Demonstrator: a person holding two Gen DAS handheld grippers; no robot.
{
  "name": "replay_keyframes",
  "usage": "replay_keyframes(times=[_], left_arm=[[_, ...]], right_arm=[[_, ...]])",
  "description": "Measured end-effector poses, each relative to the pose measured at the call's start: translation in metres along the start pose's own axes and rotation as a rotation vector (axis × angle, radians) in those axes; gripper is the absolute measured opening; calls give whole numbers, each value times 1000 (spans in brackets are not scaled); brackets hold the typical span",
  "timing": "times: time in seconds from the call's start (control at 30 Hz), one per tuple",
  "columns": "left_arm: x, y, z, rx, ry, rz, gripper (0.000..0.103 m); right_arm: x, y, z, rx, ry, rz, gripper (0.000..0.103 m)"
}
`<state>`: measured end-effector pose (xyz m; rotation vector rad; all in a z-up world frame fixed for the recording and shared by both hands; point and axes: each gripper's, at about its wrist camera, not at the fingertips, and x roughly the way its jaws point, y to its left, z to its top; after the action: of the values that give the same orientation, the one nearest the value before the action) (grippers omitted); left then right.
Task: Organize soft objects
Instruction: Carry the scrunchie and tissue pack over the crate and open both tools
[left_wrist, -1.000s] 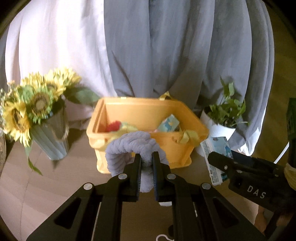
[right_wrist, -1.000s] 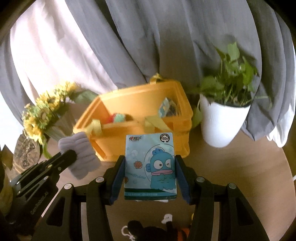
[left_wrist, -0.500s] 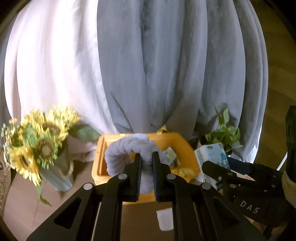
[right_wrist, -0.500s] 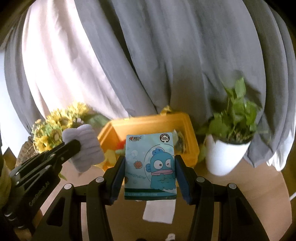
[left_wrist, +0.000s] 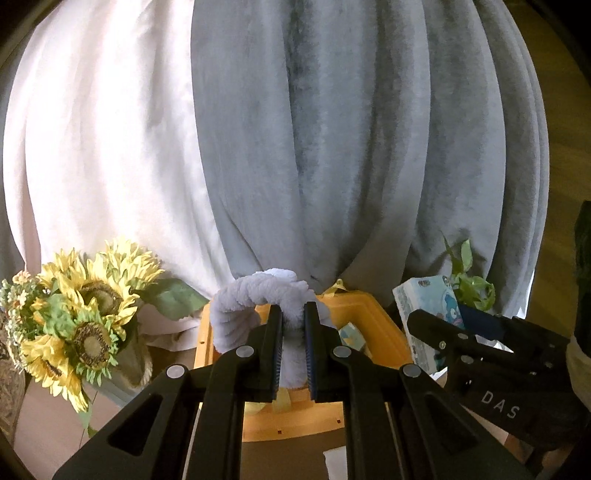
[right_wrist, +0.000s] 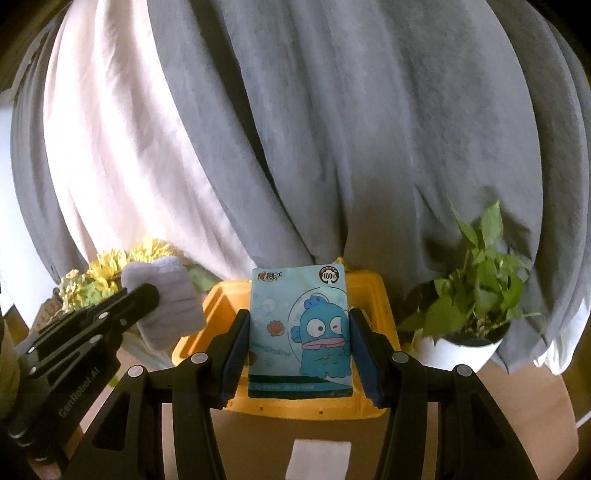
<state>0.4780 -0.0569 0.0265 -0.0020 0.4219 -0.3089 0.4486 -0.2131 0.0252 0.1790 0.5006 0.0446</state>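
My left gripper (left_wrist: 293, 347) is shut on a fluffy lavender towel (left_wrist: 255, 299) and holds it up in front of the yellow bin (left_wrist: 384, 325). My right gripper (right_wrist: 299, 350) is shut on a blue tissue pack with a cartoon fish (right_wrist: 300, 332), held above the near side of the yellow bin (right_wrist: 373, 291). The right gripper with the tissue pack (left_wrist: 424, 306) shows at the right of the left wrist view. The left gripper with the towel (right_wrist: 162, 295) shows at the left of the right wrist view. Another small blue pack (left_wrist: 351, 334) lies inside the bin.
A vase of sunflowers (left_wrist: 85, 314) stands left of the bin. A potted green plant in a white pot (right_wrist: 476, 314) stands to its right. Grey and white curtains (left_wrist: 332, 147) hang behind. A white paper scrap (right_wrist: 319, 458) lies on the brown table before the bin.
Both grippers have risen and tilted up with their loads, so the bin sits lower and smaller in both views and more curtain shows. Both grips stay the same.
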Motion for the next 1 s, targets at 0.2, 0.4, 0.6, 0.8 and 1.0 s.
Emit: replay_keyframes(times=[0.2, 0.4, 0.6, 0.8, 1.0], left_arm=[[21, 3, 5, 0, 18, 8, 13], [49, 6, 7, 0, 60, 18, 13], [77, 10, 2, -15, 123, 3, 13], [105, 13, -9, -15, 193, 11, 13], [129, 16, -24, 6, 258, 26, 13]], right_arm=[[15, 1, 12, -13, -12, -10, 54], [39, -2, 22, -29, -3, -26, 54], [67, -7, 24, -27, 49, -37, 54], [103, -12, 16, -30, 134, -54, 54], [132, -17, 3, -35, 211, -65, 54]])
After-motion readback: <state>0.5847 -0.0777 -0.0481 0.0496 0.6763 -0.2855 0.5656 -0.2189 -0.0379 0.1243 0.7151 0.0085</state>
